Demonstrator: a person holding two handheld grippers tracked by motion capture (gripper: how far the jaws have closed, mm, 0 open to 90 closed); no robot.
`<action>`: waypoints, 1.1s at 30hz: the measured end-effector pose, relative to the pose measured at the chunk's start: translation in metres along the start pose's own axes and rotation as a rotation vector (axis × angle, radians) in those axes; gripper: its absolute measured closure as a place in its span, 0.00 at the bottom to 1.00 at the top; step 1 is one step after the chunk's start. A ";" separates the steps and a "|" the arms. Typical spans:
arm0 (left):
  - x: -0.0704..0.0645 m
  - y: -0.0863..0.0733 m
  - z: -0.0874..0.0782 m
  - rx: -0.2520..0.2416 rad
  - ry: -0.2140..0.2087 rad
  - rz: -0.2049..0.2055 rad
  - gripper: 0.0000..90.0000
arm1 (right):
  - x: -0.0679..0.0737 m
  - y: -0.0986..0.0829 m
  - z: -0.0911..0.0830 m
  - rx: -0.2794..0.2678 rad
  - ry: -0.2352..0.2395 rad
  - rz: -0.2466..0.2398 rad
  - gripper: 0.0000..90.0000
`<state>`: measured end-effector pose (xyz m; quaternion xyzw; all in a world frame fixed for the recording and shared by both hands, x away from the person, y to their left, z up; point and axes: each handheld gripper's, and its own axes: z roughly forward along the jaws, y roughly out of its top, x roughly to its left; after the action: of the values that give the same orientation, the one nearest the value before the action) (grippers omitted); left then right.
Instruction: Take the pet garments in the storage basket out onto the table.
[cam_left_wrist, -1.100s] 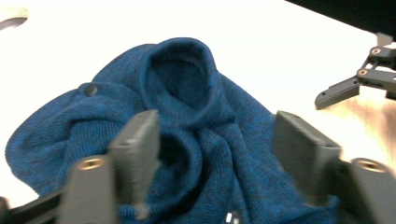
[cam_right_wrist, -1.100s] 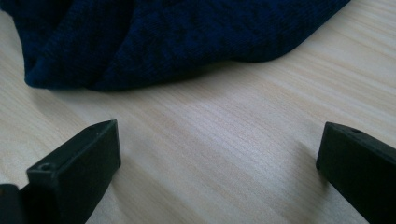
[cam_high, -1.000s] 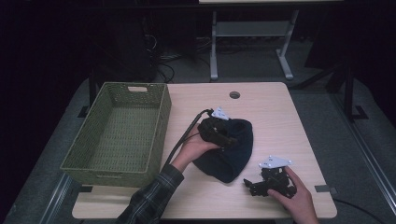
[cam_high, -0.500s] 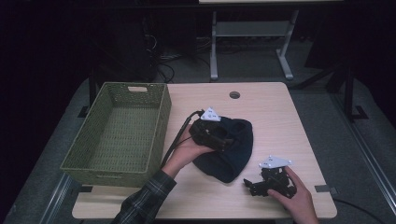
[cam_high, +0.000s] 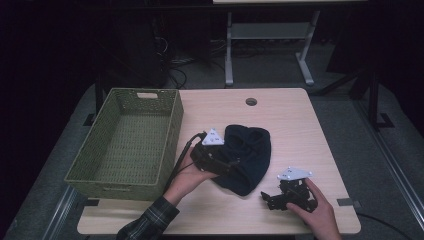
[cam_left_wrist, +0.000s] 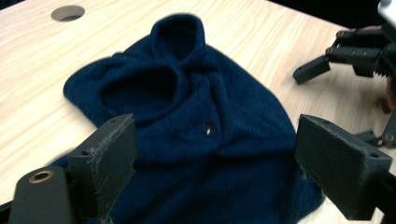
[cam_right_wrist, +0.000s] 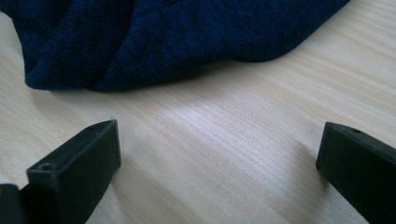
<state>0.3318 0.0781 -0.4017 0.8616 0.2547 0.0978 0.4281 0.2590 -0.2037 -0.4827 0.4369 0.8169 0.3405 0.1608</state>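
**Both grippers wide open around the dark blue knit garment**

High view: the dark blue knit garment (cam_high: 247, 157) lies crumpled in the middle of the wooden table (cam_high: 300, 115), just right of the green woven basket (cam_high: 127, 145). Its long axis runs from the far side, toward the round cable hole (cam_high: 251, 101), down to a narrower end at the near side, tilted slightly to the right. The left gripper (cam_high: 220, 162) sits at the garment's left edge, over the fabric, held in the person's left hand (cam_high: 187, 175). The right gripper (cam_high: 272, 200) rests on the table near the garment's near end, jaws pointing left.

Left gripper view: and here's the close look! The left gripper (cam_left_wrist: 215, 158) has its jaws spread wide, straddling the garment with nothing clamped. A rolled, tube-like opening of the garment (cam_left_wrist: 180, 39) points away toward the far edge of the table. The right gripper shows at the upper right, well apart.

Right gripper view: the right gripper (cam_right_wrist: 219, 163) is released too, jaws wide over bare wood, with the garment's rounded edge (cam_right_wrist: 154, 42) just ahead, not touched.
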 end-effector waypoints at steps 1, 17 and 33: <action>-0.002 -0.003 -0.001 -0.002 0.005 -0.003 0.14 | 0.000 0.000 0.000 0.000 0.000 0.000 0.00; -0.012 -0.051 -0.014 0.020 0.076 -0.047 0.14 | 0.000 0.000 0.000 -0.001 0.000 0.002 0.00; -0.027 -0.089 0.002 0.148 0.141 -0.033 0.14 | 0.000 0.000 0.000 0.000 0.001 0.001 0.00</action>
<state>0.2779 0.1068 -0.4714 0.8775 0.3048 0.1321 0.3458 0.2588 -0.2038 -0.4827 0.4372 0.8167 0.3408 0.1603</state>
